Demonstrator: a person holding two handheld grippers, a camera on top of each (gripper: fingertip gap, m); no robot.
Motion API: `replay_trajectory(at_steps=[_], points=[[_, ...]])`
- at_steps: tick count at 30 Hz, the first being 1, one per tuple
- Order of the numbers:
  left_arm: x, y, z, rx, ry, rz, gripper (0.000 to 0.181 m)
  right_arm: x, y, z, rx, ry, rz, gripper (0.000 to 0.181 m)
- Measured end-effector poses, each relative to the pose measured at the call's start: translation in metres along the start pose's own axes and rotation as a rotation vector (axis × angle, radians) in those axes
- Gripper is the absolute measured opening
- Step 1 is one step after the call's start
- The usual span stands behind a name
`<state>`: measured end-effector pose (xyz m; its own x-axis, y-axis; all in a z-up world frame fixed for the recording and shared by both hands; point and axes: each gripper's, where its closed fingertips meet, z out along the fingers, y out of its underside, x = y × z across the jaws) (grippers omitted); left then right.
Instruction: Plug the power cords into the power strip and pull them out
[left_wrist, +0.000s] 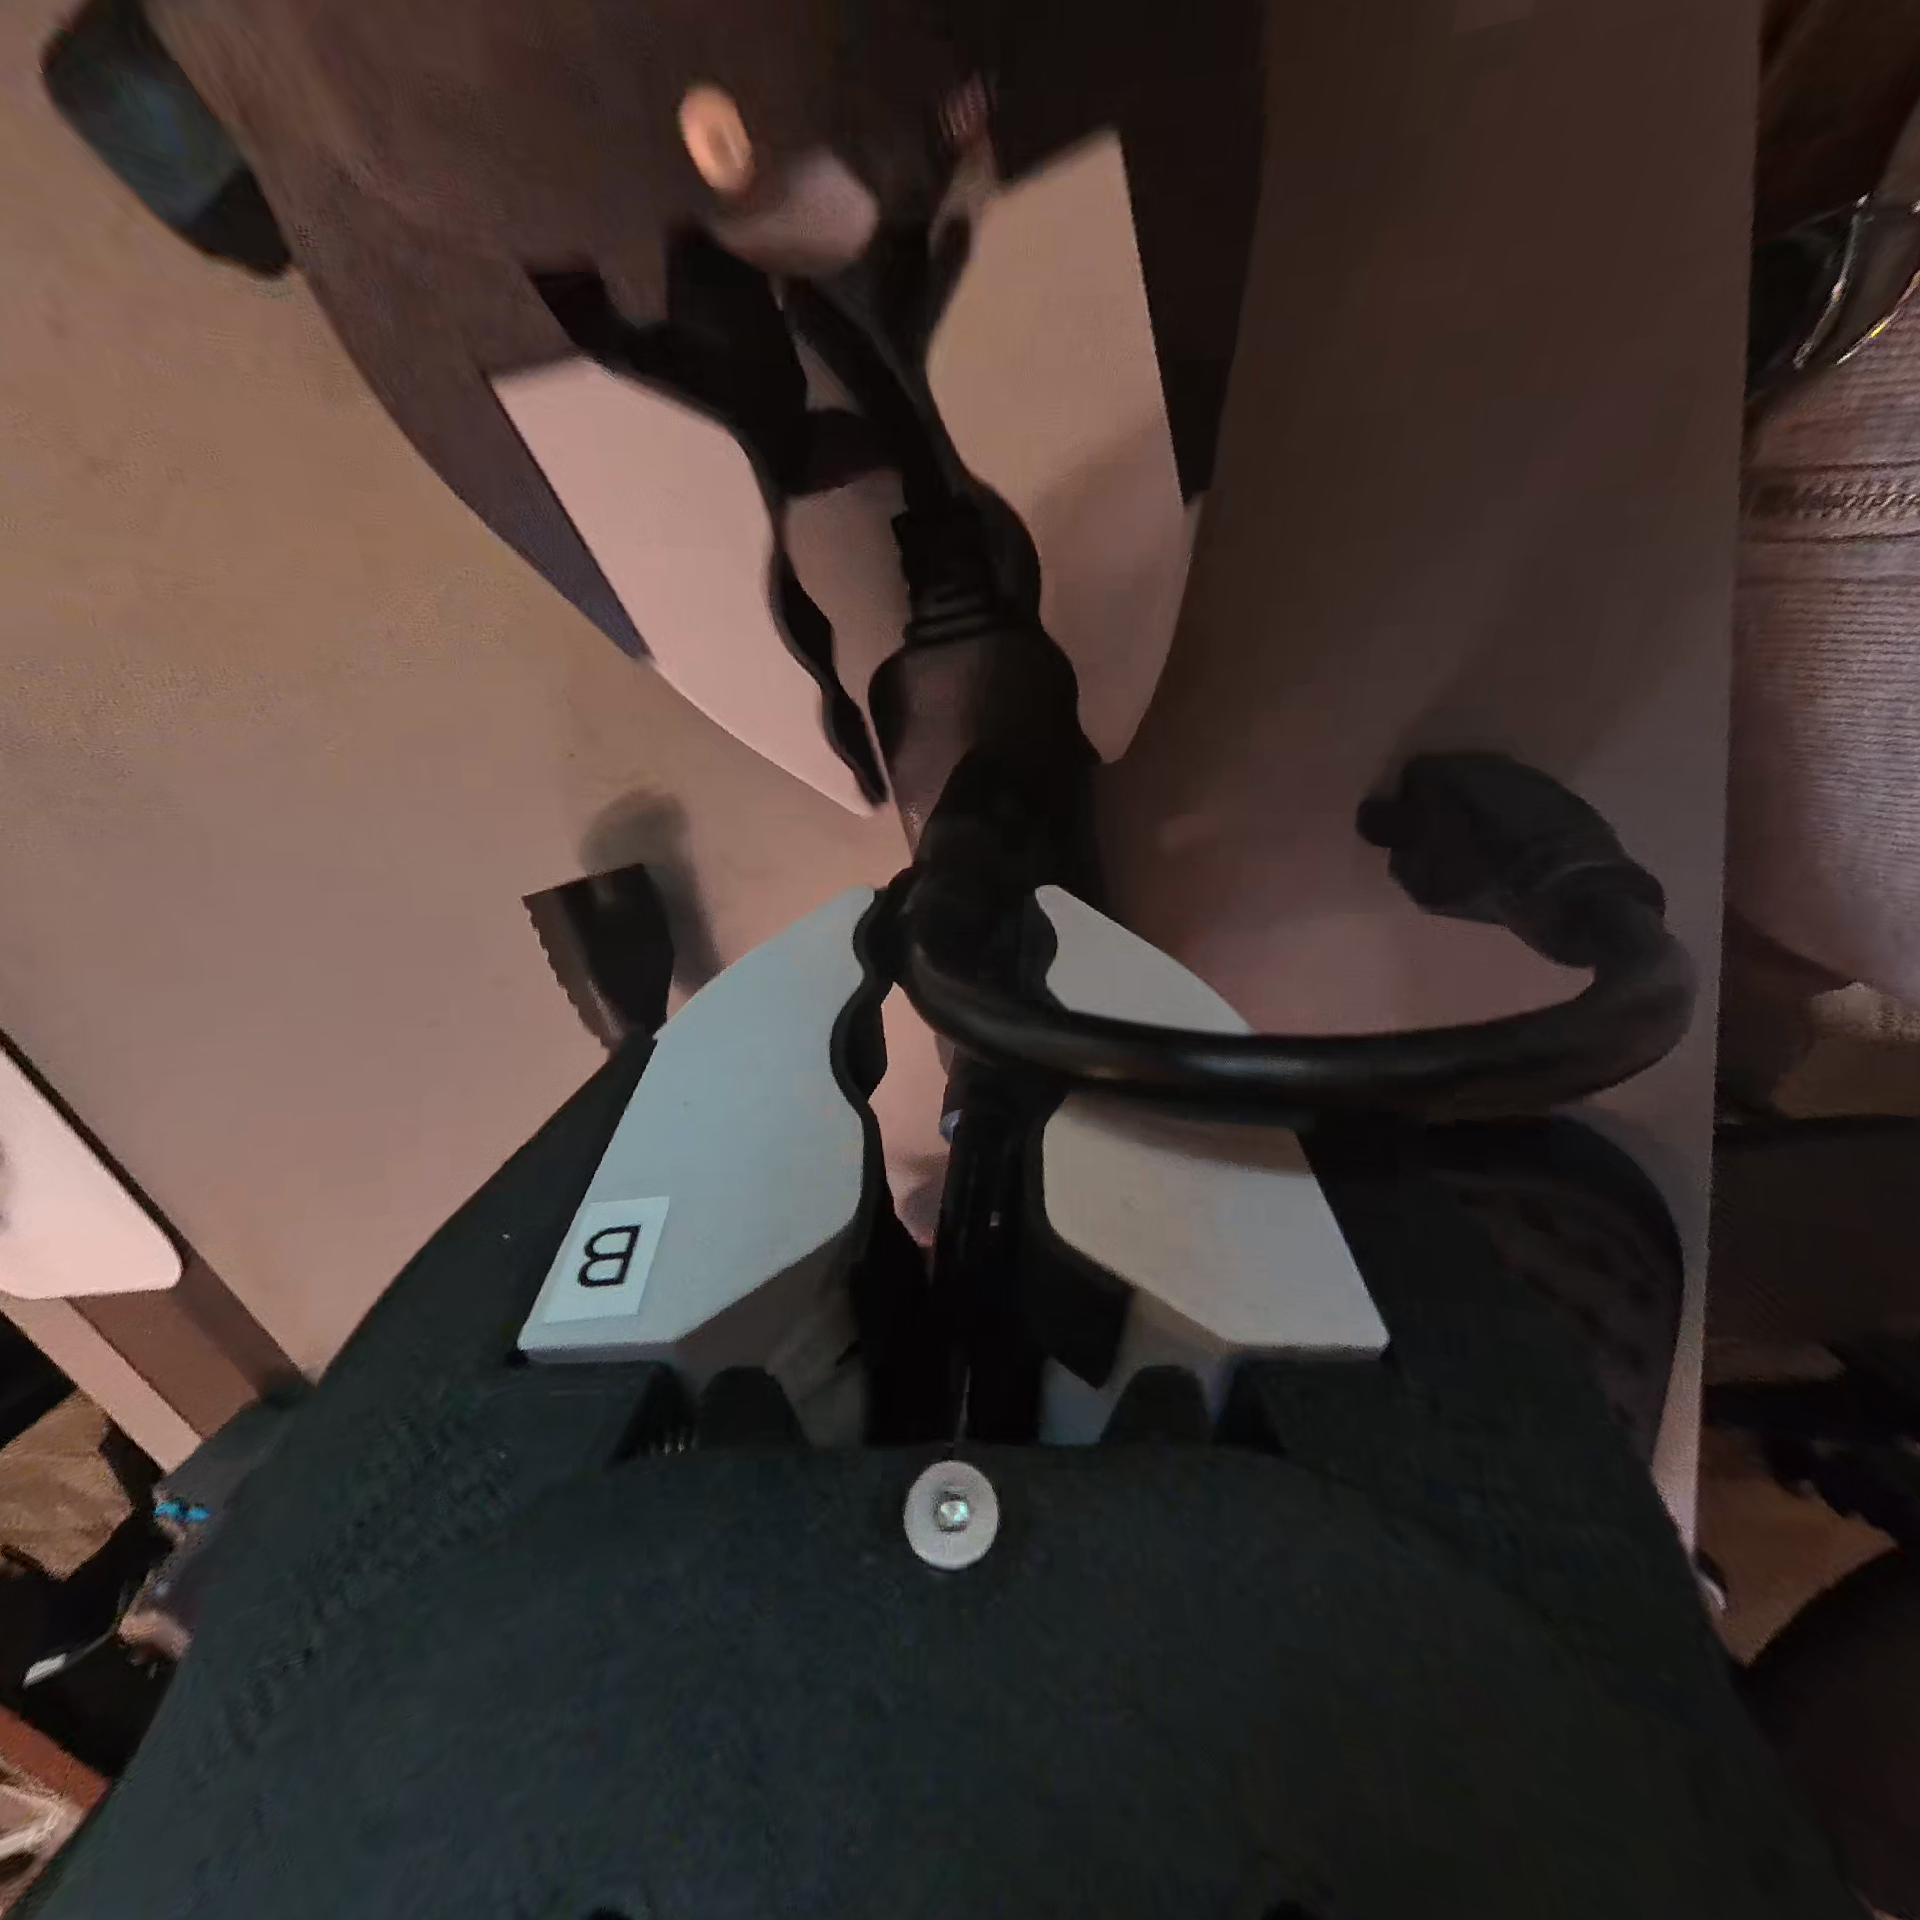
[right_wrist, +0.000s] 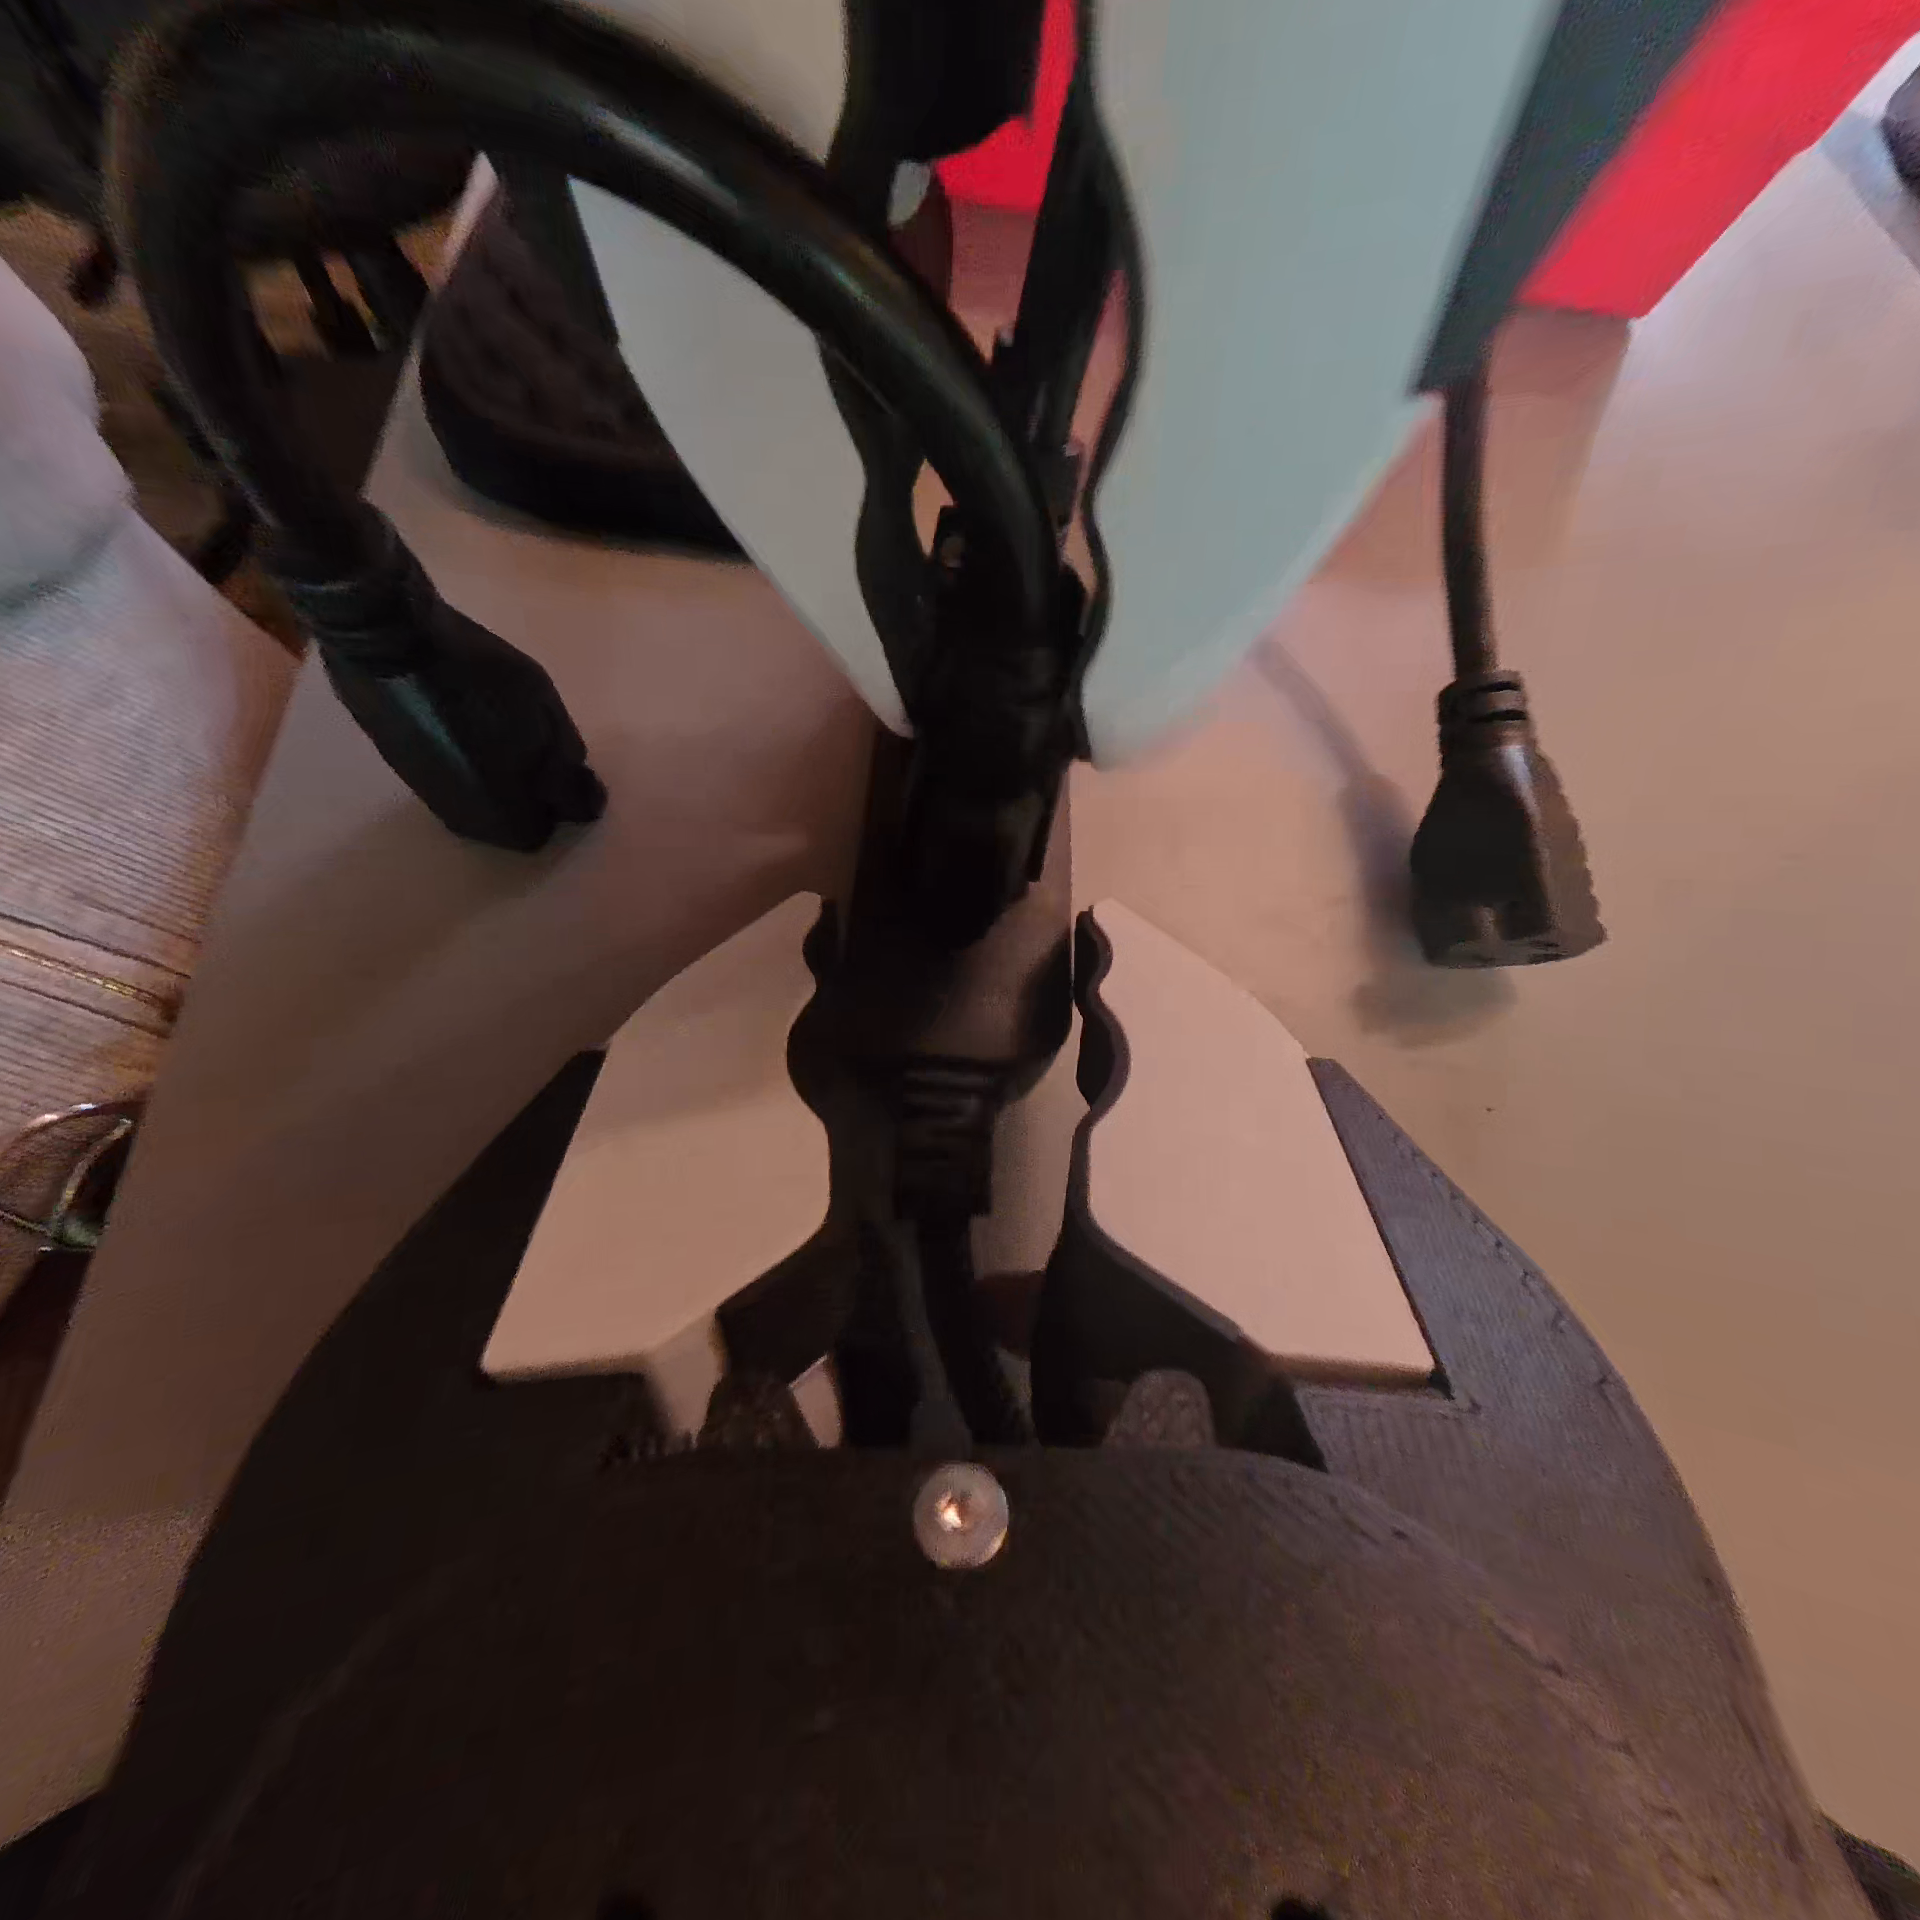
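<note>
Left gripper (left_wrist: 956, 935) and right gripper (right_wrist: 945, 935) tip to tip, black connector (right_wrist: 961, 997) clamped between

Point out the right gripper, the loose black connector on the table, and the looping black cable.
right gripper (right_wrist: 945, 935): right wrist view, between fingertips.
loose connector (right_wrist: 1501, 862): right wrist view, its body.
looping cable (left_wrist: 1351, 1060): left wrist view, mid-loop.

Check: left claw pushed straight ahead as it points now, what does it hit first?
Likely the right claw: it faces the left claw tip to tip, both shut on the same black plug joint. Depth is unclear.
</note>
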<state>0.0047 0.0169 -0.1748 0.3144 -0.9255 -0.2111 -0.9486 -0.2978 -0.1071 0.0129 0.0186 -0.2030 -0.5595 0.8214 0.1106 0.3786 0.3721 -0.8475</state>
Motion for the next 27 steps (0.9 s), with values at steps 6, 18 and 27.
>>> replay_trajectory(at_steps=[6, 18, 27], points=[[0.004, 0.002, 0.003, -0.015, -0.005, -0.011, 0.023, 0.003, -0.021, -0.028, 0.181, -0.048, 0.071, 0.015], [0.008, 0.003, 0.004, 0.063, 0.021, -0.039, 0.023, -0.005, 0.002, -0.003, -0.03, -0.029, 0.06, 0.004], [0.005, 0.003, 0.004, 0.086, -0.048, -0.078, 0.022, -0.008, 0.001, 0.0, -0.048, -0.033, 0.068, 0.003]])
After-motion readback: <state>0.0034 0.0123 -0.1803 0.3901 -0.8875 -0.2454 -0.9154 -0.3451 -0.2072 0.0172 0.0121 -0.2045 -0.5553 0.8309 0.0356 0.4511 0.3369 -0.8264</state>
